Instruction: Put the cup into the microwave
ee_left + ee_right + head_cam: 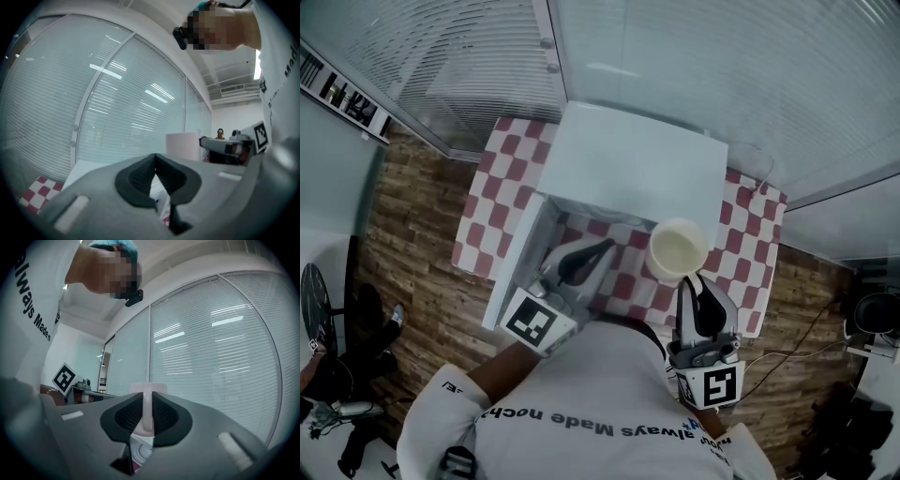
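The white microwave (628,159) stands on a red-and-white checked table, its door (517,272) swung open toward me at the left. A pale cup (678,248) hangs upright in front of the microwave's right side, with my right gripper (692,284) shut on its handle. In the right gripper view the handle (147,413) is pinched between the pads below the cup's body (148,389). My left gripper (581,258) hovers in front of the open cavity, just right of the door, shut with nothing between its pads (140,176). The left gripper view shows the cup (183,145) to its right.
The checked tablecloth (502,178) covers the small table against a glass wall with blinds (722,75). Wood-pattern floor (412,244) lies on both sides. Cables (797,342) trail on the right, and dark equipment (323,309) stands at the left.
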